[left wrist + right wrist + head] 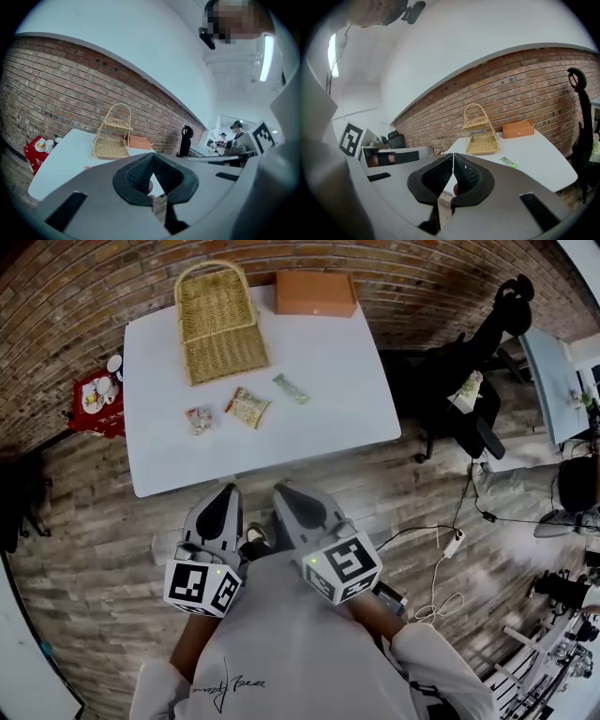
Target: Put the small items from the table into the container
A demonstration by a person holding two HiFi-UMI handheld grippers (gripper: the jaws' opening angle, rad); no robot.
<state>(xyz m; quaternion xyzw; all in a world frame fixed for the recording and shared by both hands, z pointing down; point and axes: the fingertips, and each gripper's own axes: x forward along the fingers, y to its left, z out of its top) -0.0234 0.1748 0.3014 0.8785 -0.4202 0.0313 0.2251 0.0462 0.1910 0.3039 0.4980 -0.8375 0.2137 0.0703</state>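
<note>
On the white table [309, 362] lie three small packets: a reddish one [199, 418], a tan snack bag [247, 407] and a green bar [291, 388]. A wicker basket [218, 322] with a hoop handle stands at the table's back left. The basket [112, 136] shows in the left gripper view, and the basket [480, 131] and green bar [508, 162] in the right gripper view. My left gripper [232, 493] and right gripper [281, 491] are side by side, short of the table's near edge. Both are shut with nothing between the jaws.
An orange box [315, 293] sits at the table's back edge by the brick wall. A red stool [97, 401] with cups stands left of the table. A black office chair [464, 381] and a desk are to the right, with cables on the wooden floor.
</note>
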